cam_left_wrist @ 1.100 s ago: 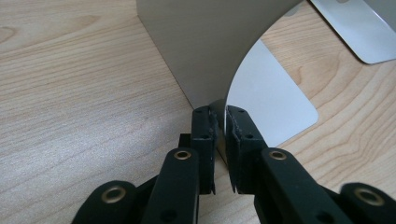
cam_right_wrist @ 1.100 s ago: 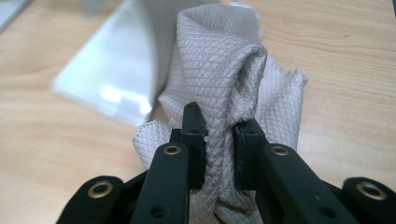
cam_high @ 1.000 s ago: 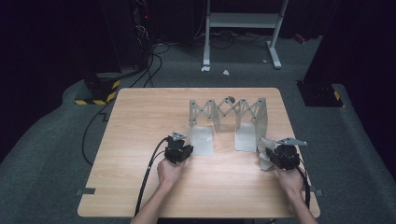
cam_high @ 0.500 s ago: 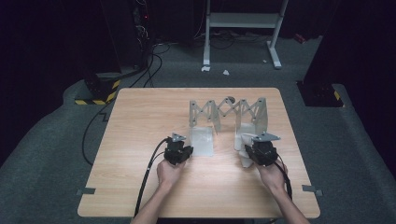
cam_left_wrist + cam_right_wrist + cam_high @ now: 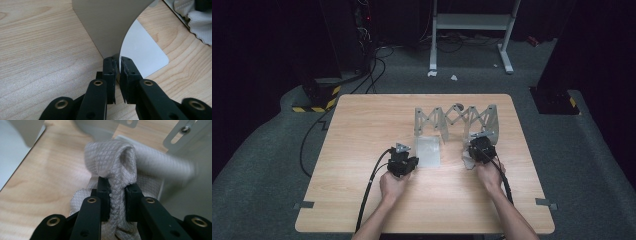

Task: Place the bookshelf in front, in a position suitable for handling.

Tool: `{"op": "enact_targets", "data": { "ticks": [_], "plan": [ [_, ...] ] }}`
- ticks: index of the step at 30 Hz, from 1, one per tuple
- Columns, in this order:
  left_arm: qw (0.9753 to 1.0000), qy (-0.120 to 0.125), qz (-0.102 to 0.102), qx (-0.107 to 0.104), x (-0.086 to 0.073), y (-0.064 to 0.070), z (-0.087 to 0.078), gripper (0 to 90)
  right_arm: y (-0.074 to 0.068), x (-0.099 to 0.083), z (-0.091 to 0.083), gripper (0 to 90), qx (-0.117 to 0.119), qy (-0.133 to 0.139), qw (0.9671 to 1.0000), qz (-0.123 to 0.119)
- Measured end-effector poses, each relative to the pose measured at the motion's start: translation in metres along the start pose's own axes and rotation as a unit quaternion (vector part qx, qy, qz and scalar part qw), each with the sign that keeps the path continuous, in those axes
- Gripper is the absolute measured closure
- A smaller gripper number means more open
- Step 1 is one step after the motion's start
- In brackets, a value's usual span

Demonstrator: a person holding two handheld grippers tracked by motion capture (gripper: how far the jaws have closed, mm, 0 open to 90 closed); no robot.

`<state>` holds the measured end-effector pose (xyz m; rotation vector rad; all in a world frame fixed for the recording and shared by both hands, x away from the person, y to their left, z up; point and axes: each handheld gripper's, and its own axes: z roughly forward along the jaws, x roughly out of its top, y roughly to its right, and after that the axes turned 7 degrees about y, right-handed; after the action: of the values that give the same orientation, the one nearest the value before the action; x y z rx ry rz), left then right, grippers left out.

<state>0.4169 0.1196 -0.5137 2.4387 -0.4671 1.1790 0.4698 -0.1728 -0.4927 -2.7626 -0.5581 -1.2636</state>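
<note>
A folding metal rack (image 5: 454,117) with scissor links stands at mid-table. Its left end plate rises as a grey wall (image 5: 105,25) from a pale flat foot (image 5: 142,52). My left gripper (image 5: 118,65) is shut on that plate's near corner, where wall and foot meet; from above it (image 5: 411,161) sits at the foot's (image 5: 428,150) left edge. My right gripper (image 5: 117,186) is shut on a white waffle-weave cloth (image 5: 112,160), bunched and looped over the jaws. In the high view the right gripper (image 5: 480,146) holds the cloth (image 5: 468,161) against the rack's right end plate (image 5: 489,125).
The wooden table (image 5: 362,130) has bare room left of the rack and along its near edge. A black cable (image 5: 371,185) trails from the left gripper off the near edge. The rack's slotted links (image 5: 185,131) stand just beyond the cloth.
The right gripper has moved left and away from the person with the cloth, up to the rack's right end plate. The left gripper has stayed put.
</note>
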Motion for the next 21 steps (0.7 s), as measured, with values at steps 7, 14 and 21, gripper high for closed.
{"op": "enact_targets", "data": {
  "ticks": [7,14,21],
  "plan": [
    [1.0,-0.003,0.007,0.005,-0.002,0.0,-0.002,82.4,0.01,-0.003,0.012,78.3,-0.019,-0.018,0.9997,0.001],
    [0.9999,-0.002,0.014,0.003,-0.009,0.003,-0.008,88.8,0.022,-0.019,-0.002,78.9,-0.018,-0.019,0.9996,-0.006],
    [0.9992,-0.008,0.039,0.001,-0.016,0.01,-0.01,78.1,0.029,-0.026,-0.016,78.6,0.005,-0.033,0.9994,0.005]
  ]
}}
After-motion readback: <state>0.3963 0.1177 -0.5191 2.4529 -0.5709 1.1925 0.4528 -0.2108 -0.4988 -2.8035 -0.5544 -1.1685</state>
